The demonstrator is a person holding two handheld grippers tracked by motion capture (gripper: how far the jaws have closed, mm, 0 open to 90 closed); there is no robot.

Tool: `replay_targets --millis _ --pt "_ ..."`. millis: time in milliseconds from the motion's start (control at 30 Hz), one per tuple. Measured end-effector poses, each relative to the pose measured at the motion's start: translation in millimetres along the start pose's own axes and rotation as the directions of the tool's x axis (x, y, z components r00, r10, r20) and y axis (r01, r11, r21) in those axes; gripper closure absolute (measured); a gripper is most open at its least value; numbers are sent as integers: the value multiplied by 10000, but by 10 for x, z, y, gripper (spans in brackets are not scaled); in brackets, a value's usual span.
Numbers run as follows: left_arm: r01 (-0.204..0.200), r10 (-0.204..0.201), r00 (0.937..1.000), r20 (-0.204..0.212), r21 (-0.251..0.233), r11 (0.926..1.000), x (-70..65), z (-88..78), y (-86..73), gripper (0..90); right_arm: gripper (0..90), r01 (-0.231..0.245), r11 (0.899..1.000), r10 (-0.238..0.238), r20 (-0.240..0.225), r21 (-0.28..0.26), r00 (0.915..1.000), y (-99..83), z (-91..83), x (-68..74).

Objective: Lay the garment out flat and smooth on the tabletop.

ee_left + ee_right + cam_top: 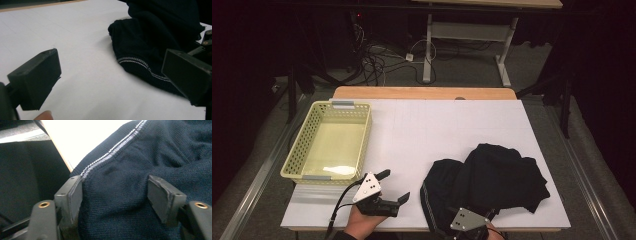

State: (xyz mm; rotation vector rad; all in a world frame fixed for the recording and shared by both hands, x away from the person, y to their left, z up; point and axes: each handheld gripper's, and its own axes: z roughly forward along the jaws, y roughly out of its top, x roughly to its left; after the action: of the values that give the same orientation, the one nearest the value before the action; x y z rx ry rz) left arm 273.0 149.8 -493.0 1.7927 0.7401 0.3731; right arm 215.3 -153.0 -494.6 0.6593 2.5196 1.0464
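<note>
— Pressing down onto a dark navy knit sweater [130, 195] at the near right edge of the white counter [437, 130]: right tongs [115, 195], seen in the right gripper view. Jaws partway open, straddling a swell of knit; fabric between the pads, yet no firm pinch visible. Whether gripped or merely bracketed, cannot tell for certain; judged not yet clamped.

— And the left tongs [393, 186]?

— Held low over bare counter, left of the sweater, jaws spread wide, nothing between them. Aimed toward the striped ribbed hem [140, 66], near but apart.

— Lie of the garment?

— Crumpled in a heap, long axis running roughly from the near edge up and to the right in the high view. White-striped hem curving along the left flank, facing the left tongs. Right tongs directly on the near end, so clearly the closer of the two.

— Anything else on the counter?

— Pale yellow perforated plastic basket [332, 145], empty, at the left side, well apart from the sweater, beyond the left tongs.

— Likely next call?

— Closing of the right jaws on the gathered knit, by this reading; hem reachable for the left by a short move rightward.
</note>
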Motion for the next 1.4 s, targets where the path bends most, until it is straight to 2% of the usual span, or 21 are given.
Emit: replay_targets --millis 133,233,300,333,400,767,867,967,1133,1200,1267,1300,1333,1400 --pt "-2 2 10000 2 4 10000 1 0 0 18 389 -161 9998 158 -318 -106 9994 -8 -22 -45" --pt "1 -1 10000 7 2 10000 1 0 0 18 450 -500 9984 483 -662 -253 9966 -23 -42 -106" --pt "2 -2 10000 2 0 10000 0 0 0 18 530 -858 9956 821 -897 -379 9926 -35 -59 -157" --pt "2 -2 10000 2 0 10000 0 0 0 18 530 -858 9956 821 -897 -379 9926 -35 -59 -157" --pt "4 -4 10000 2 2 10000 1 0 0 18 585 -1115 9927 1064 -989 -466 9894 -49 -64 -202" --pt "6 -6 10000 8 4 10000 2 0 0 18 727 -744 9954 705 -646 -606 9954 -41 -68 -182" --pt "8 -8 10000 16 10 10000 3 0 1 18 779 -506 9966 476 -451 -657 9978 -34 -78 -162" --pt "12 -12 10000 20 13 10000 4 1 1 18 858 -498 9949 475 -280 -879 9985 -29 -105 -163" --pt "12 -12 10000 31 19 10000 5 1 1 19 867 -306 9936 308 -2 -1092 9995 -10 -146 -156" --pt "12 -12 10000 35 24 10000 5 1 2 19 867 -287 9892 307 117 -1438 9995 22 -204 -178" --pt "7 -7 10000 36 21 10000 5 1 2 19 867 -193 9822 290 496 -1866 9983 70 -296 -214" --pt "8 -8 10000 34 17 10000 4 0 1 19 868 -161 9755 351 829 -2194 9959 102 -375 -262" --pt "-2 2 10000 27 10 10000 3 0 1 19 870 -236 9600 638 1358 -2789 9887 150 -528 -395" --pt "-3 3 10000 6 2 10000 0 0 0 19 873 -256 9453 944 1976 -3253 9757 174 -673 -543"
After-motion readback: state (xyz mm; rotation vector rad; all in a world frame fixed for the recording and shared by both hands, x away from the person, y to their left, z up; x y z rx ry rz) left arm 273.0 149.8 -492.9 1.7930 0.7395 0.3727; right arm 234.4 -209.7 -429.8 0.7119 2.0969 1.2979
